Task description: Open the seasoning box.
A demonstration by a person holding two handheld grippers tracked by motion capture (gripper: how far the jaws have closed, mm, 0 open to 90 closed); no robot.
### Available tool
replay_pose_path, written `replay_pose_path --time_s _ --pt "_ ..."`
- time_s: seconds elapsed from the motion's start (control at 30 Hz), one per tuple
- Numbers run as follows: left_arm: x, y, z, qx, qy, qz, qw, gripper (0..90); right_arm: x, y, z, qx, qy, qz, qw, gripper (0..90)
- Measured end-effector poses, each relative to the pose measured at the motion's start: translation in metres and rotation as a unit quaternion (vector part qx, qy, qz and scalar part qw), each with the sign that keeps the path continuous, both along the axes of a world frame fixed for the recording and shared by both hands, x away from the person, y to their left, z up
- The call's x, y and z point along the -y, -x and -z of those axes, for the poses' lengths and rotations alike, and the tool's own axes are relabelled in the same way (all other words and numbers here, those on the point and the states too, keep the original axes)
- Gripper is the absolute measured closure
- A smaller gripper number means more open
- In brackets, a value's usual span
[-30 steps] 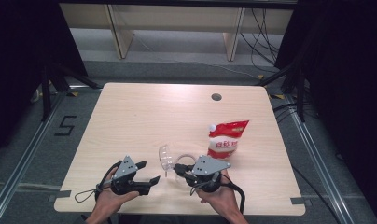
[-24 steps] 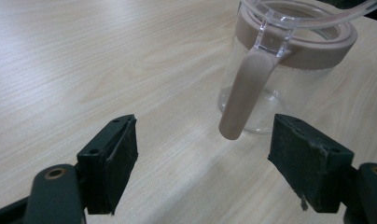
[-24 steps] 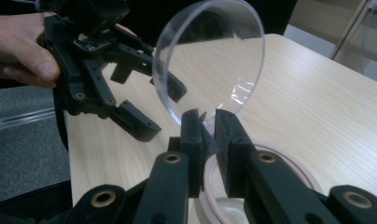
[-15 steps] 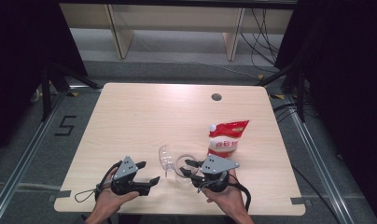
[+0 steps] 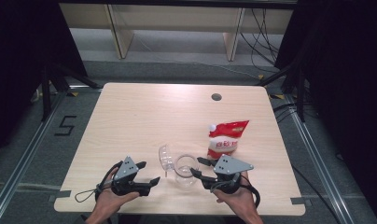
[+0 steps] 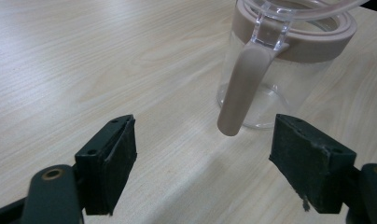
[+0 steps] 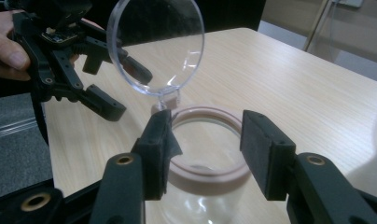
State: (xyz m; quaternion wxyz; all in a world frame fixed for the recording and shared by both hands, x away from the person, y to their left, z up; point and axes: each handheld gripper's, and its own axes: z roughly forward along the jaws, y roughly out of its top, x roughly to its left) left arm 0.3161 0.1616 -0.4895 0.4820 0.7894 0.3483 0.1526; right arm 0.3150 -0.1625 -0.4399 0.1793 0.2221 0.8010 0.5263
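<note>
A: Where the high view shows the wooden table [image 5: 144, 116], what sits at its lower centre?

B: Item one: clear jar [image 5: 185, 170] with a beige collar, upright, its hinged clear lid [image 5: 164, 157] flipped open and standing to the upper left of the mouth. In the left gripper view the beige handle [image 6: 240, 88] hangs down the jar's side.

A: Item two?

B: Red and white pouch [image 5: 225, 138], standing just right of and above the jar in the frame. White characters on a red panel; too small to read. Floor marking, left of the table: "5" [image 5: 65, 126].

A: Grippers?

B: Right gripper [image 5: 199, 169], lower right: jaws have just been opening, now parted on either side of the jar's rim, pads not pressing. Left gripper [image 5: 148, 173], lower left: jaws wide apart, nothing between them, pointing at the jar from close by.

A: Other table features?

B: Dark round hole [image 5: 216, 97], upper right of the tabletop.
</note>
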Motion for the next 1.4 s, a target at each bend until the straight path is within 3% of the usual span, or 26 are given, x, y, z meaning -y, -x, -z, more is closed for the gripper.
replay_pose_path --time_s 0.27,0.4,0.47,0.53,0.63,0.67,0.73,0.77,0.8,0.83,0.9,1.07,1.1,1.13,1.3,1.33,1.4 --pt "-0.001 -0.001 0.000 0.005 -0.005 0.004 1.0000 22.0 0.026 0.003 0.000 -0.010 -0.013 0.025 0.9995 48.6" --pt "-0.001 0.000 0.000 0.002 -0.003 -0.001 1.0000 21.9 0.037 0.003 0.002 0.003 -0.019 0.036 0.9992 47.1" --pt "-0.001 0.000 0.000 0.001 0.001 -0.001 1.0000 21.9 0.042 0.002 0.002 -0.004 -0.019 0.036 0.9992 46.5" --pt "-0.001 0.000 0.000 0.001 -0.002 0.000 1.0000 21.9 0.049 0.000 0.003 0.019 -0.017 0.041 0.9988 46.1" --pt "-0.002 0.000 0.000 0.002 -0.002 -0.003 1.0000 21.9 0.057 0.001 0.005 0.002 -0.024 0.055 0.9982 44.3" --pt "-0.002 0.000 0.000 0.002 -0.002 -0.004 1.0000 21.9 0.060 -0.001 0.007 0.019 -0.023 0.058 0.9979 43.2" --pt "-0.002 0.000 0.000 0.002 -0.003 -0.003 1.0000 21.8 0.066 -0.002 0.008 0.007 -0.025 0.053 0.9982 42.0" --pt "-0.002 0.000 0.000 0.001 -0.003 -0.001 1.0000 21.9 0.068 -0.002 0.008 0.017 -0.021 0.066 0.9975 41.1" --pt "-0.002 0.000 0.001 0.001 -0.001 0.000 1.0000 21.9 0.070 -0.003 0.009 0.010 -0.024 0.064 0.9976 40.5" --pt "-0.001 0.000 0.001 0.001 -0.001 0.000 1.0000 21.8 0.075 -0.005 0.010 0.018 -0.018 0.066 0.9975 39.8" --pt "-0.001 0.000 0.001 0.000 -0.001 0.000 1.0000 21.8 0.079 -0.005 0.010 0.003 -0.024 0.075 0.9969 38.4" --pt "-0.002 0.000 0.001 -0.001 0.000 -0.001 1.0000 21.7 0.088 -0.010 0.014 0.013 -0.026 0.087 0.9958 34.7" --pt "-0.002 0.000 0.000 -0.002 -0.003 0.000 1.0000 21.7 0.089 -0.009 0.015 -0.006 -0.032 0.091 0.9953 33.6" --pt "-0.001 0.000 0.000 -0.003 -0.002 0.000 1.0000 21.7 0.091 -0.011 0.015 0.005 -0.029 0.096 0.9949 32.6" --pt "-0.002 0.001 0.000 -0.001 -0.004 0.003 1.0000 21.5 0.097 -0.012 0.017 -0.019 -0.038 0.119 0.9920 23.0" --pt "-0.002 0.001 0.000 -0.001 -0.004 0.003 1.0000 21.4 0.098 -0.015 0.018 -0.004 -0.041 0.115 0.9925 21.0" --pt "-0.002 0.002 0.000 -0.001 -0.006 0.000 1.0000 21.2 0.101 -0.017 0.018 0.006 -0.040 0.119 0.9921 17.9"
